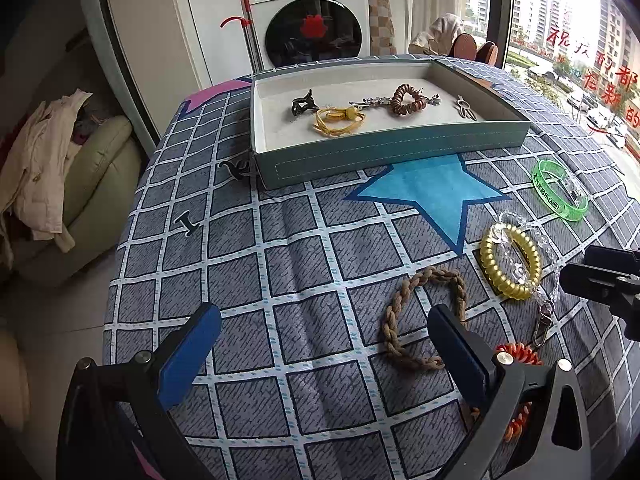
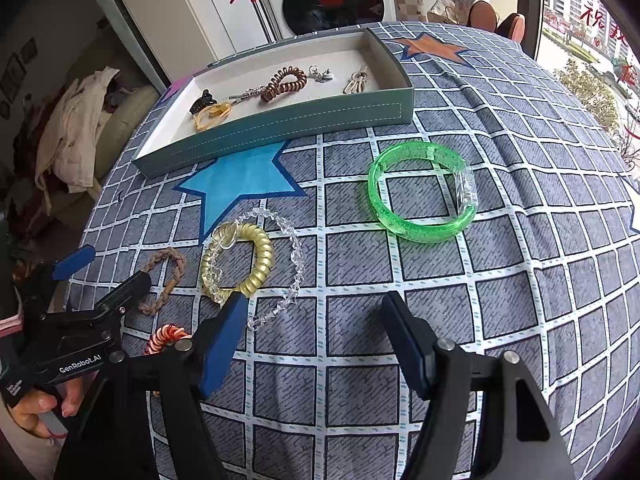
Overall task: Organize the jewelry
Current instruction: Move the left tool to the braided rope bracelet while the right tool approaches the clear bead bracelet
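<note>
A teal tray [image 1: 384, 152] [image 2: 280, 128] at the far side holds several pieces, among them a brown coil tie [image 1: 408, 98] and a yellow band [image 1: 338, 120]. On the cloth lie a brown braided bracelet [image 1: 404, 312], a gold coil tie [image 1: 510, 264] [image 2: 256, 260], a clear bead chain [image 2: 294, 264], an orange coil tie [image 1: 520, 354] and a green bangle [image 1: 560, 190] [image 2: 420, 196]. My left gripper [image 1: 324, 332] is open and empty, its right finger beside the braided bracelet. My right gripper [image 2: 316, 320] is open and empty, just right of the gold tie.
The table carries a grey checked cloth with a blue star [image 1: 432, 192]. A washing machine [image 1: 316, 20] stands behind it, a sofa with clothes [image 1: 60, 184] is to the left, and a window [image 1: 580, 60] is on the right.
</note>
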`<state>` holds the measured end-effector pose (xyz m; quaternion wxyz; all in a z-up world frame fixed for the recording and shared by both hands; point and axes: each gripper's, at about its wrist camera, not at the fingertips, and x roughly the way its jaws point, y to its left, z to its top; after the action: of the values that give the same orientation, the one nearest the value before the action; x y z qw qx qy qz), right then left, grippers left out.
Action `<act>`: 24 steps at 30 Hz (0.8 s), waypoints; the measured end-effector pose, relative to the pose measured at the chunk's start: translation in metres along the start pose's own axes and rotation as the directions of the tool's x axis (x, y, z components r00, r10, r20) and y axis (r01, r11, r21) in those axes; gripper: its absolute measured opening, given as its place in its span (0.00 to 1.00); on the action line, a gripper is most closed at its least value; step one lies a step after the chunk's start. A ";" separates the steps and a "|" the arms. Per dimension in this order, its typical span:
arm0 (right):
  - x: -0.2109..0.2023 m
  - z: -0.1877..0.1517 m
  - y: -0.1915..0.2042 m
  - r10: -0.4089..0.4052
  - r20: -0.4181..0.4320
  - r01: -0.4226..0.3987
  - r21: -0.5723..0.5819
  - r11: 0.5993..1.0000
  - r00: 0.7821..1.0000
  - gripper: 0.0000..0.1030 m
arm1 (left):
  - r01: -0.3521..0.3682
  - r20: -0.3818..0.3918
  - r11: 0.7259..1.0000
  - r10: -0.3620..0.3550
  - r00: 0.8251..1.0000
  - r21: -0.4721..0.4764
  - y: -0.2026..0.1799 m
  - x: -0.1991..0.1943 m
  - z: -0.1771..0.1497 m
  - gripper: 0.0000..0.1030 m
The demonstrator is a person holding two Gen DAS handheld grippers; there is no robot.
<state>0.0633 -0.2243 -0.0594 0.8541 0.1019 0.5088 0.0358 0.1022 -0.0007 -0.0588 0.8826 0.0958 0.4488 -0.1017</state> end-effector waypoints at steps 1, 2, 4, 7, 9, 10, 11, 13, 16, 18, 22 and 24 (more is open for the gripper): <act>0.000 0.000 0.002 -0.011 0.006 0.011 -0.007 1.000 1.000 0.66 | 0.000 -0.001 1.000 0.000 1.000 0.003 -0.001 0.000 0.000 1.00; 0.001 0.000 0.002 -0.018 0.005 0.018 -0.014 1.000 1.000 0.65 | -0.001 -0.003 1.000 0.001 1.000 0.005 -0.001 0.001 0.000 1.00; 0.002 0.000 0.005 -0.031 0.006 0.032 -0.032 0.999 0.999 0.59 | -0.003 -0.004 1.000 0.003 1.000 0.010 -0.003 0.002 0.000 1.00; 0.003 -0.001 0.012 -0.055 0.008 0.055 -0.064 0.996 0.998 0.55 | -0.005 -0.007 1.000 0.005 1.000 0.019 -0.005 0.003 0.000 1.00; 0.005 -0.001 0.017 -0.078 0.013 0.079 -0.090 0.993 0.997 0.54 | -0.006 -0.011 1.000 0.006 1.000 0.026 -0.006 0.004 0.000 1.00; 0.007 -0.001 0.020 -0.094 0.017 0.096 -0.110 0.989 0.995 0.53 | -0.007 -0.013 1.000 0.008 1.000 0.030 -0.007 0.005 0.000 1.00; 0.008 -0.001 0.022 -0.109 0.020 0.110 -0.127 0.986 0.994 0.53 | -0.008 -0.014 0.999 0.008 1.000 0.033 -0.008 0.006 0.000 1.00; 0.011 -0.001 0.028 -0.140 0.030 0.143 -0.166 0.976 0.990 0.53 | -0.007 -0.013 0.999 0.007 1.000 0.035 -0.008 0.006 0.000 1.00; 0.013 0.001 0.030 -0.140 0.039 0.145 -0.183 0.972 0.989 0.53 | -0.004 -0.012 0.999 0.004 1.000 0.034 -0.008 0.007 0.000 1.00; 0.014 0.004 0.030 -0.136 0.041 0.141 -0.182 0.973 0.990 0.53 | 0.002 -0.012 0.999 -0.001 1.000 0.036 -0.008 0.007 0.000 1.00; 0.017 0.010 0.030 -0.131 0.044 0.137 -0.189 0.972 0.990 0.52 | 0.026 -0.009 0.999 -0.026 1.000 0.048 -0.012 0.005 0.000 1.00; 0.019 0.013 0.033 -0.128 0.041 0.134 -0.204 0.970 0.991 0.50 | 0.053 -0.012 0.997 -0.053 0.999 0.049 -0.013 0.005 0.001 0.99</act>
<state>0.0851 -0.1911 -0.0633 0.8675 -0.0203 0.4960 0.0304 0.1021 -0.0141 -0.0632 0.8745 0.1060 0.4535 -0.1354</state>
